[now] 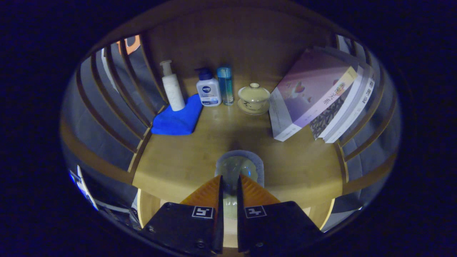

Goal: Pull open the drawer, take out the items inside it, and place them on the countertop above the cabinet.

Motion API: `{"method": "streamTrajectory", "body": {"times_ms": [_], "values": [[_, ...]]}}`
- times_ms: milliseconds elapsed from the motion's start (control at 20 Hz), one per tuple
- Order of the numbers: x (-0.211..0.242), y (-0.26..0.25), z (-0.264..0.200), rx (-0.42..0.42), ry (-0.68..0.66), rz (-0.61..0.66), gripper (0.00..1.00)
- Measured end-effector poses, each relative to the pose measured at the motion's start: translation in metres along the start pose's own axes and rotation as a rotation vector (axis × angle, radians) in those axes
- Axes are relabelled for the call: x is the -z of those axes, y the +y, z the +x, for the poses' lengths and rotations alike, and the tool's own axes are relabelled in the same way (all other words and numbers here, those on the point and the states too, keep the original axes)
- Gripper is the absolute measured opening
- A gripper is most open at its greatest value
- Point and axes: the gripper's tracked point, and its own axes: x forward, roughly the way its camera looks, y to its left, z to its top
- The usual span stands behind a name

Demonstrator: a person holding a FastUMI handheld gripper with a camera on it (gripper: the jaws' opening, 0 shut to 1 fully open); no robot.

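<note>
A clear jar point(238, 167) is pinched by the tool point(228, 182) at the surface's point(178, 160) front edge — open wood lies ahead, bounded by a blue cloth point(176, 119), bottles point(209, 89), a lidded cup point(254, 98) and books point(317, 96).

The gripper point(228, 182) had two ribbed wedge fingers on dark blocks bearing square white markers and small screws.

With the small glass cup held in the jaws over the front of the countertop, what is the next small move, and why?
Probably lower the glass cup straight down onto the bare wood of the countertop, then open. The gripper is shut on its rim at the front edge, and the blue cloth, lidded teacup and books all stand well beyond it.
</note>
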Motion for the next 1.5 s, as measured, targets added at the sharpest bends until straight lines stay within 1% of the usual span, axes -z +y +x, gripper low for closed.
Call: {"method": "streamTrajectory", "body": {"times_ms": [150,250,400,450,500,600,800,950,1150,1250,1400,1500], "values": [[-0.005,-0.003,0.016,0.02,0.0,-0.003,0.18],[-0.003,-0.003,0.023,0.018,0.009,0.033,0.18],[-0.006,-0.013,0.031,0.049,-0.014,0.059,0.19],[-0.004,-0.014,0.032,0.055,-0.01,0.056,0.23],[-0.002,-0.011,0.032,0.042,-0.005,0.052,0.27],[-0.002,-0.007,0.029,0.033,-0.034,0.026,0.36],[-0.006,0.002,0.006,0.023,-0.124,-0.016,0.49],[0.003,0.015,-0.017,-0.033,-0.15,-0.008,0.58],[0.032,0.039,-0.054,-0.122,-0.171,-0.071,0.61],[0.045,0.04,-0.079,-0.136,-0.2,-0.121,0.62],[0.065,0.05,-0.113,-0.192,-0.246,-0.125,0.64],[0.074,0.053,-0.135,-0.224,-0.293,-0.139,0.69]]}}
